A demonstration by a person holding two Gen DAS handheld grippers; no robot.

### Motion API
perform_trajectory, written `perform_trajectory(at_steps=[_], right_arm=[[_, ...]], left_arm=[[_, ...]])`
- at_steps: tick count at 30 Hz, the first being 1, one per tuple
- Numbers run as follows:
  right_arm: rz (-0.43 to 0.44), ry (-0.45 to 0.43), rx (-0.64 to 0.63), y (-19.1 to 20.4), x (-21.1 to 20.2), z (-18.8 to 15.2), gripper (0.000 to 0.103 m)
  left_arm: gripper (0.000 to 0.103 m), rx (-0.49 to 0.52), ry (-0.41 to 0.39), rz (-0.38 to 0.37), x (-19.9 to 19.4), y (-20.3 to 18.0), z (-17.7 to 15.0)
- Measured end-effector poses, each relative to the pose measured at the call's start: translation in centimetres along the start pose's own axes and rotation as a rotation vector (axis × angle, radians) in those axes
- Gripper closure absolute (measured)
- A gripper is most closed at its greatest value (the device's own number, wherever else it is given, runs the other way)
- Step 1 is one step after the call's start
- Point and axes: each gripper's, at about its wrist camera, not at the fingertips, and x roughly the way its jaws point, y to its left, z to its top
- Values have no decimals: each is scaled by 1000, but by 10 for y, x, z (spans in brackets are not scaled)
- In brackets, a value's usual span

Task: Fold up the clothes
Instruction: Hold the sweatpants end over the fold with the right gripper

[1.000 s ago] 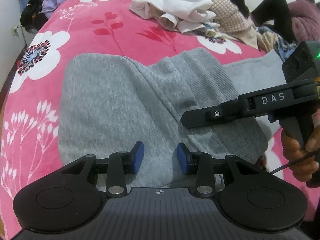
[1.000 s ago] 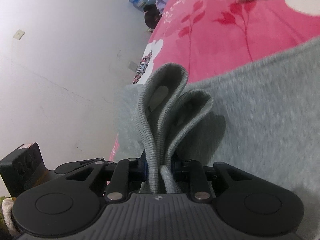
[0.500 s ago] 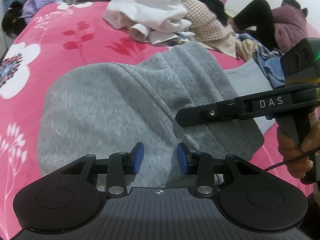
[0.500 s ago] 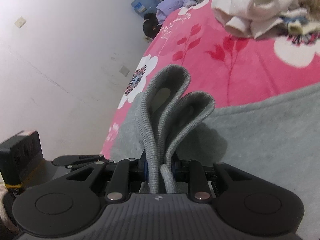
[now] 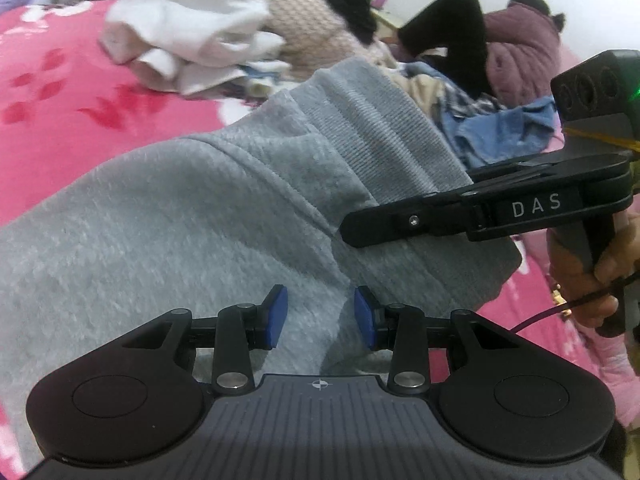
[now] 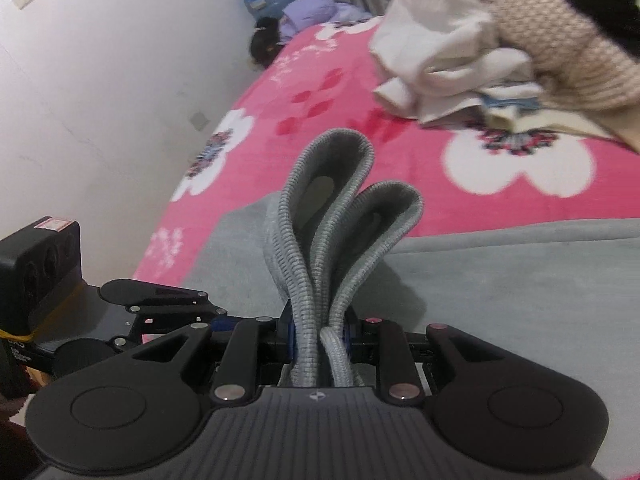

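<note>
Right claw (image 6: 320, 340): clenched on ribbed hem of grey sweater (image 6: 500, 280), two loops standing ahead of it; left claw (image 5: 316, 316): released, hovering above the sweater spread on pink blanket (image 5: 80, 92); clothes pile (image 5: 192, 32) beyond

Left gripper (image 5: 316, 316) fingers parted, right gripper (image 6: 320, 340) fingers clamped together

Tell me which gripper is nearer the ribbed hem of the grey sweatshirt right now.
Right. The right gripper is shut on the ribbed hem, whose folds bunch up between its fingers. The left gripper is open over the fleece body, short of the hem.
</note>
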Motion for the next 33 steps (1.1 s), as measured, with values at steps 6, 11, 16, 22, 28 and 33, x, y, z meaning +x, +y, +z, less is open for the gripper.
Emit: perform_trajectory(at_steps=[6, 11, 16, 22, 28, 33], right_arm=[[-62, 28, 15, -43, -19, 4, 80], [-114, 52, 28, -79, -35, 7, 80], [-151, 72, 40, -113, -47, 9, 81], [-160, 78, 69, -156, -65, 13, 81], [-194, 81, 100, -196, -85, 15, 81], [-216, 76, 126, -227, -101, 11, 81]], left_arm=[[66, -40, 45, -92, 47, -22, 21], [66, -31, 90, -153, 82, -40, 39], [65, 4, 128, -188, 114, -61, 55], [65, 61, 162, -232, 148, -83, 76], [65, 115, 194, -276, 182, -108, 95], [65, 143, 212, -308, 206, -126, 102]])
